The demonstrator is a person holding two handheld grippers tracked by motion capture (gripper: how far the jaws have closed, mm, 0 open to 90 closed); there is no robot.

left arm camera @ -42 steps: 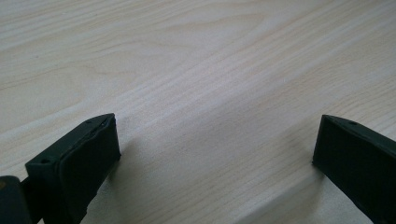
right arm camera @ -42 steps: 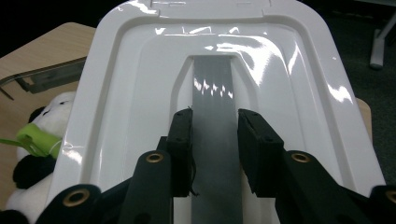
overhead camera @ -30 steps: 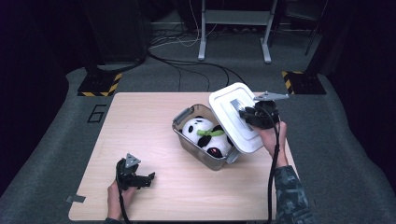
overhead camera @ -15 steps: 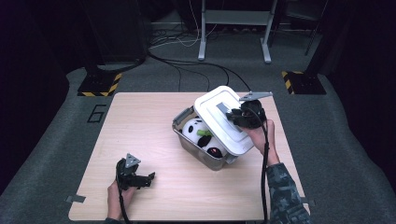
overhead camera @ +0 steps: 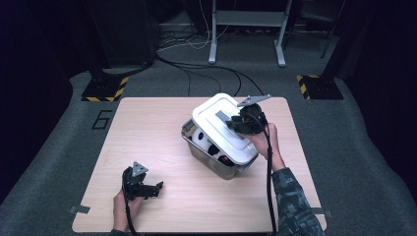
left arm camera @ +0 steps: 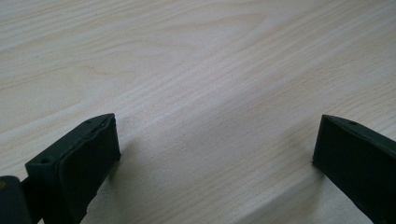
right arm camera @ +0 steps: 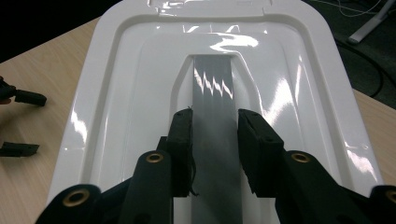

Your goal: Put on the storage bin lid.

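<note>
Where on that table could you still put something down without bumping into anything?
The table is bare across its far-left half, between the far edge and the left gripper. It is crowded on the right: the bin, the white lid over it, and the right gripper on the lid's handle.

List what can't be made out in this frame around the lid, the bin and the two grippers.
- Bin contents: in the high view the white lid covers most; a black-and-white shape peeks out, too small to identify.
- Lid seating: tilted over the bin; whether any edge rests on the rim is unclear.
- Grey handle: in the right gripper view the right gripper jaws flank it; its near end is hidden.
- Left gripper: jaws open over the table, their bases cut off by the frame edge.
</note>
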